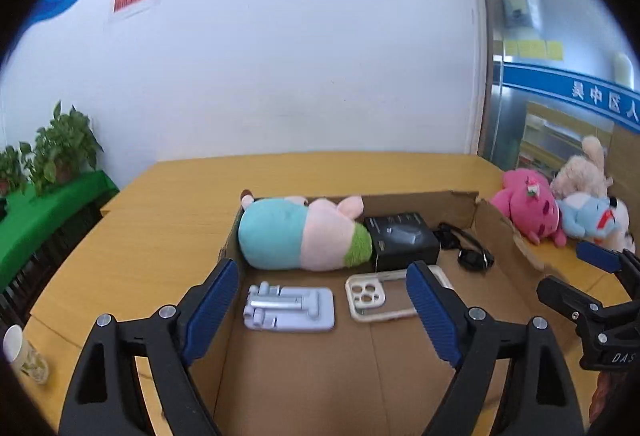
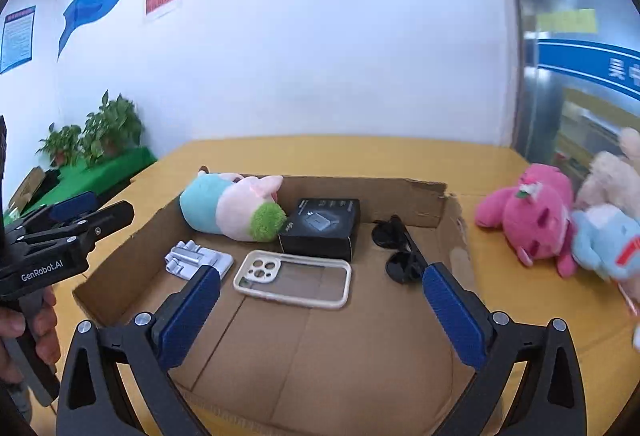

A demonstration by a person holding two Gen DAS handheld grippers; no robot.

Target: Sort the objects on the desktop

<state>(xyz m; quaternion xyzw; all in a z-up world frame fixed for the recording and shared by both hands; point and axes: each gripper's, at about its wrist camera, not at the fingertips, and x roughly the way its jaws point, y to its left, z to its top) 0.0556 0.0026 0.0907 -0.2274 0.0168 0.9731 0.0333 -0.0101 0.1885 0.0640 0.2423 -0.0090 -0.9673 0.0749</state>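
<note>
Left gripper (image 1: 322, 310) jaws wide apart, empty, above cardboard box (image 1: 320, 376). Right gripper (image 2: 322, 312) same, nothing held. In box: phone stand (image 1: 289, 307), phone case (image 2: 293, 279), sunglasses (image 2: 400, 250), black carton (image 2: 320, 232), plush pig (image 1: 300, 234) at back. Pink plush (image 2: 532, 215) on table, right of box.

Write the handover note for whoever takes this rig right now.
Left gripper: open, empty, over the box's near end.
Right gripper: open, empty, beside it.
In the box: pig plush, black carton, phone stand, phone case, sunglasses.
Still on the table, right of the box: pink plush, blue plush, beige plush.
Left: probably those three.
</note>
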